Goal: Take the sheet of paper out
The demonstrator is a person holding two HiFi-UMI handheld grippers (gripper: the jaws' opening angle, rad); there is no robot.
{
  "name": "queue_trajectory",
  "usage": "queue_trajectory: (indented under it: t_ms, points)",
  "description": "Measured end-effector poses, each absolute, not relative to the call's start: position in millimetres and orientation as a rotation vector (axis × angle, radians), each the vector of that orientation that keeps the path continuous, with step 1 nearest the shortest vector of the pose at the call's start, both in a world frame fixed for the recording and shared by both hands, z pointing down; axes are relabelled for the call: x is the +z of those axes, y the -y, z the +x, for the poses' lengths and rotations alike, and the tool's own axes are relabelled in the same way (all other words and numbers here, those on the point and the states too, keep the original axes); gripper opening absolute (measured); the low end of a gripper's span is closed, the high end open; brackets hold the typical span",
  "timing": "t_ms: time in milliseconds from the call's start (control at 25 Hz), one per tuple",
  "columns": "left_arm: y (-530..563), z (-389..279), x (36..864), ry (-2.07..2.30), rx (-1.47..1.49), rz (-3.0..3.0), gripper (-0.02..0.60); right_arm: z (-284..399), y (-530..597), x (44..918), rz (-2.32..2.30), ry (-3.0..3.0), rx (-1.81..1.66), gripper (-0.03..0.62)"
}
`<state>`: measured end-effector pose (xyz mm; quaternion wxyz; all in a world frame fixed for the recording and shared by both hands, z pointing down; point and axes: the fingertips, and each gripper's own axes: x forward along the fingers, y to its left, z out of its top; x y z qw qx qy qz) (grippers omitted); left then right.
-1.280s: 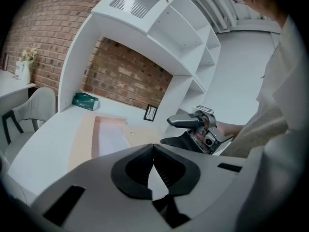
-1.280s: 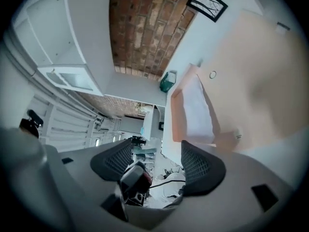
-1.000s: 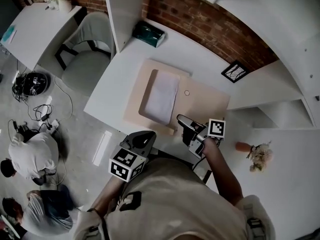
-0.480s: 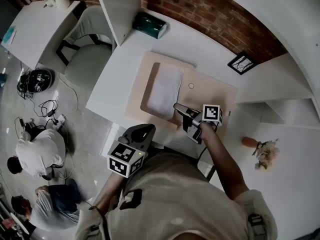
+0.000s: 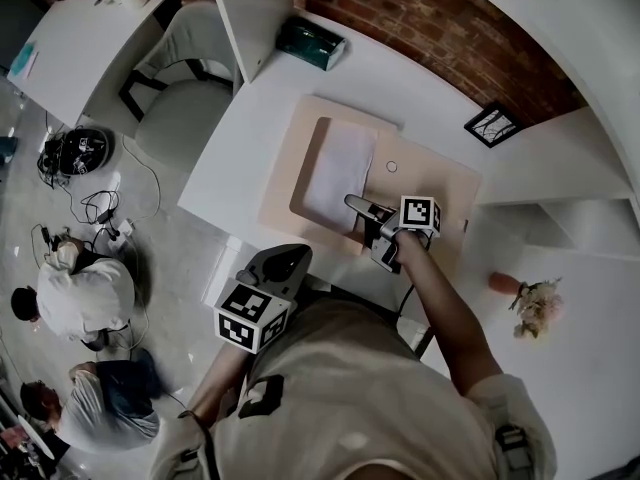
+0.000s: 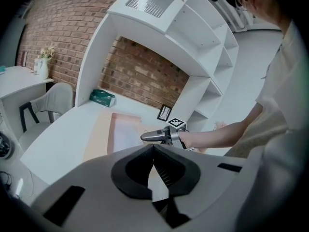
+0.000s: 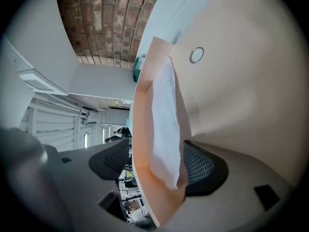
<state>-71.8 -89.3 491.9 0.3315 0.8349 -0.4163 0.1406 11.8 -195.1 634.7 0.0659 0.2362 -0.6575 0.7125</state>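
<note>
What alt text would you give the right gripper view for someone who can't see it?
The right gripper has its jaws open astride the near edge of a tan folder, with a corner of the white sheet of paper between them, not yet pinched. A brick wall rises beyond the folder.

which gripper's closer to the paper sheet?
Right. The right gripper is at the near corner of the sheet of paper, jaws apart around it; the left gripper is back at the desk edge.

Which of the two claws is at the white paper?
The right claw, open around a corner of the paper; the left claw is shut, back by the person's body.
</note>
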Motion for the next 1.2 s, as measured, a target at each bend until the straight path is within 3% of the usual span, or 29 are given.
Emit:
queue_trajectory:
  t_ms: [1200]
  points:
    - [88.5, -103.1, 492.2, 1.183, 0.327, 2.110, 0.017, -42.6, 240.1, 621.5, 0.585, 2.206, 2.053, 0.341]
